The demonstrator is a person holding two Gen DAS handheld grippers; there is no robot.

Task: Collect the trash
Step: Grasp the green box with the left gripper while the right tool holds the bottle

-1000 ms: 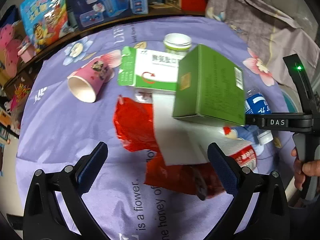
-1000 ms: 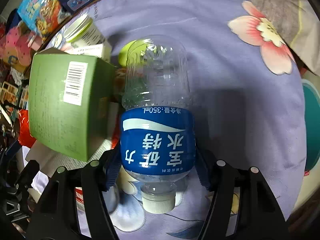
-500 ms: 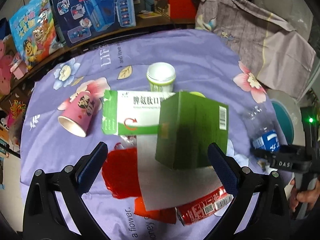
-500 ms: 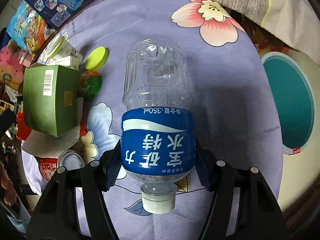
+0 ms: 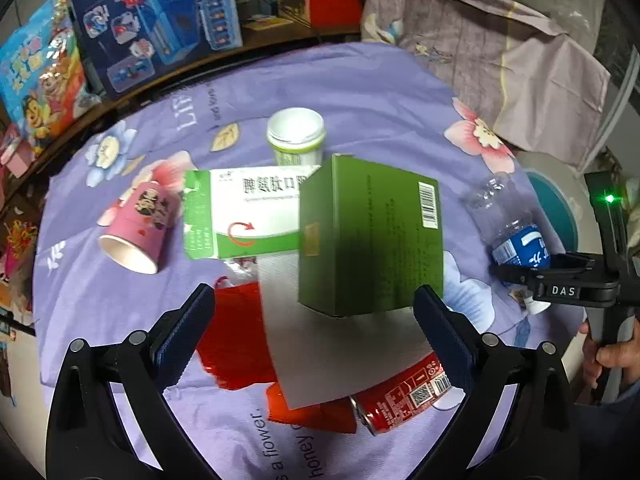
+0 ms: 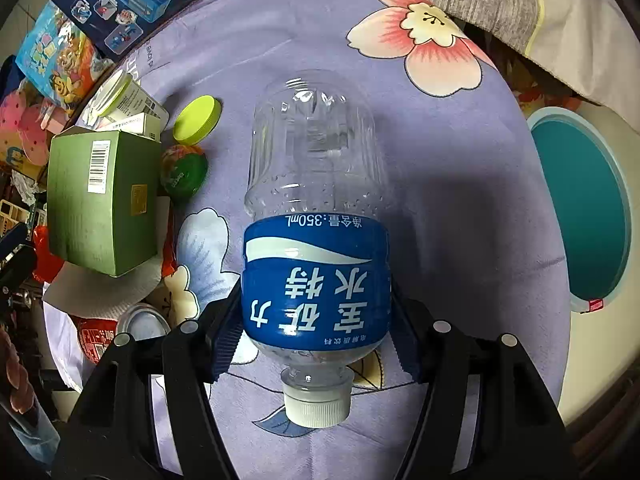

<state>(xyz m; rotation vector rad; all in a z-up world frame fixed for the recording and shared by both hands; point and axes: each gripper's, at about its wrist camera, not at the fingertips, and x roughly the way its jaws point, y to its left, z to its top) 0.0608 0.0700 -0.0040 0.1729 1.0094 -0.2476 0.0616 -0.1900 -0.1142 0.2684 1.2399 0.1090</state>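
Right gripper: clenching the clear bottle at its blue label, cap toward the camera, hanging above the table's right edge, near the teal bin.
Left gripper: fingers standing released, gripping nothing, hovering over the litter mid-table.
Litter: green box leaning on white paper; red can peeking out toward the near edge; pink cup lying toward the left edge.
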